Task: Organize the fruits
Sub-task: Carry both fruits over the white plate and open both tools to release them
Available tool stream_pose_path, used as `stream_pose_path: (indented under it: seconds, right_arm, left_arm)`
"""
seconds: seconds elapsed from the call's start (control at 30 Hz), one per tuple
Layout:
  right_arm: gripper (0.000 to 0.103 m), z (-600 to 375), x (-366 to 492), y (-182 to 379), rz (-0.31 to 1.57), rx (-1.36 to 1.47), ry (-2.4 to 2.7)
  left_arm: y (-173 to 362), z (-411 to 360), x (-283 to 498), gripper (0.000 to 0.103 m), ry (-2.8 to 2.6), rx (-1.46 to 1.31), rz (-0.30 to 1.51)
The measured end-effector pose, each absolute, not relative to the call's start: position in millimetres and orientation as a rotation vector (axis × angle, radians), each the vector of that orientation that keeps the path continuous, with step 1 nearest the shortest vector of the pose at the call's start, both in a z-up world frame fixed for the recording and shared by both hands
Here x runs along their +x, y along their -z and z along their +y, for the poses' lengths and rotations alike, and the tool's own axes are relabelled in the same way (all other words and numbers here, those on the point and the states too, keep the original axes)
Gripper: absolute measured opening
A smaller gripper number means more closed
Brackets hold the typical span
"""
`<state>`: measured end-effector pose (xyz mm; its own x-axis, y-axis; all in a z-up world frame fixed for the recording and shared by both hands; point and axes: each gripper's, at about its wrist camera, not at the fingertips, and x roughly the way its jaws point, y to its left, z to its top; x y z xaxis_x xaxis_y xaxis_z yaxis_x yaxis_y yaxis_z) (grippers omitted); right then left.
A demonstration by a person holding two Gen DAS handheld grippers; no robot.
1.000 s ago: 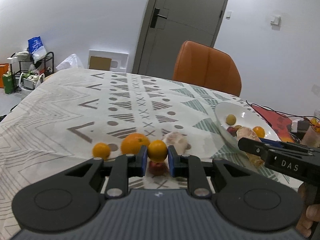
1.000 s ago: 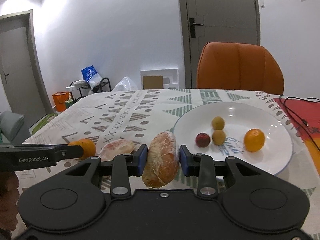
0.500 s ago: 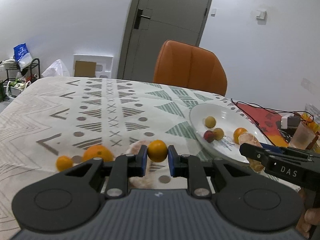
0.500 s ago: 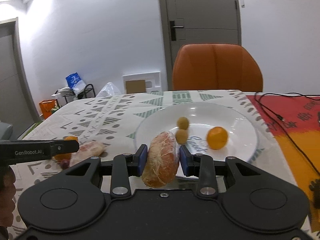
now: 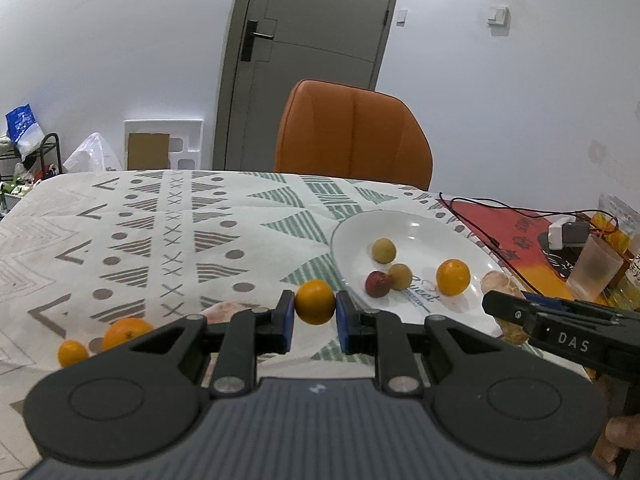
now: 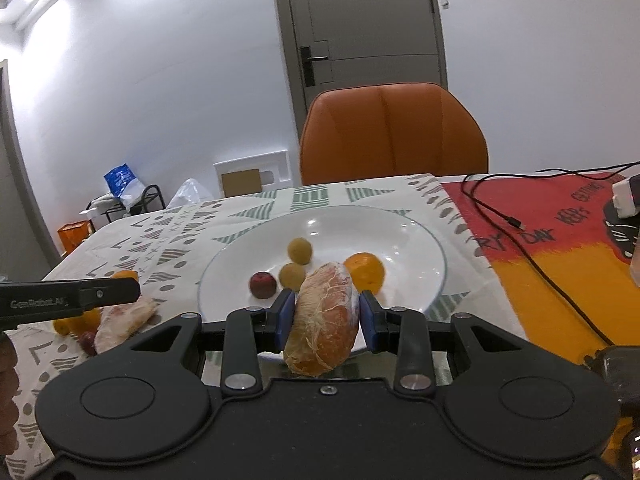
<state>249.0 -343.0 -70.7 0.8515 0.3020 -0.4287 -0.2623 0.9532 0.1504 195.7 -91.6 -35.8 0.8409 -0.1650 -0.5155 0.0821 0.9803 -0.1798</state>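
My left gripper (image 5: 315, 307) is shut on a small orange (image 5: 315, 302), held just left of the white plate (image 5: 420, 228). My right gripper (image 6: 326, 312) is shut on a peeled pomelo segment (image 6: 326, 320) over the plate's (image 6: 400, 232) near rim. On the plate lie two yellow-green fruits (image 6: 300, 251), a dark red one (image 6: 263, 285) and an orange (image 6: 366, 274). On the cloth to the left lie a second pomelo segment (image 6: 122, 320), a large orange (image 5: 126, 330) and a small orange (image 5: 72, 353).
An orange chair (image 5: 354, 136) stands behind the table. A red-and-orange mat (image 6: 560, 248) with black cables (image 6: 520, 240) lies right of the plate, beside a plastic cup (image 5: 594, 268) and a white adapter (image 5: 560, 233). A person's hand (image 5: 618, 436) shows at the lower right.
Both grippers moved right toward the plate with their fruit. The pomelo segment now hangs over the plate's near rim, and the small orange is close to its left edge.
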Motion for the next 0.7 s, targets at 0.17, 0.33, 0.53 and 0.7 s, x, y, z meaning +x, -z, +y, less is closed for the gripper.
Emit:
stream_pose_path:
  seconds: [0.17,0.33,0.53,0.7]
  right_arm:
    - [0.033,-353,260,68,0.453,0.097,-0.263]
    - [0.050,-360,267,65,0.426,0.122,-0.240]
    - [0.058,-362,258,71,0.438,0.140,-0.261]
    - [0.061,-368,247,76,0.457,0.157,-0.260]
  left_arm:
    - [35,-102,200,0.020,0.148,-0.140,0.556]
    - [36,-109,208,0.020,0.160,-0.137,0.558]
    - [35,-117,215,0.020,0.175,-0.122,0.558]
    - [35,-131,218,0.020,0.202,-0.105,0.559]
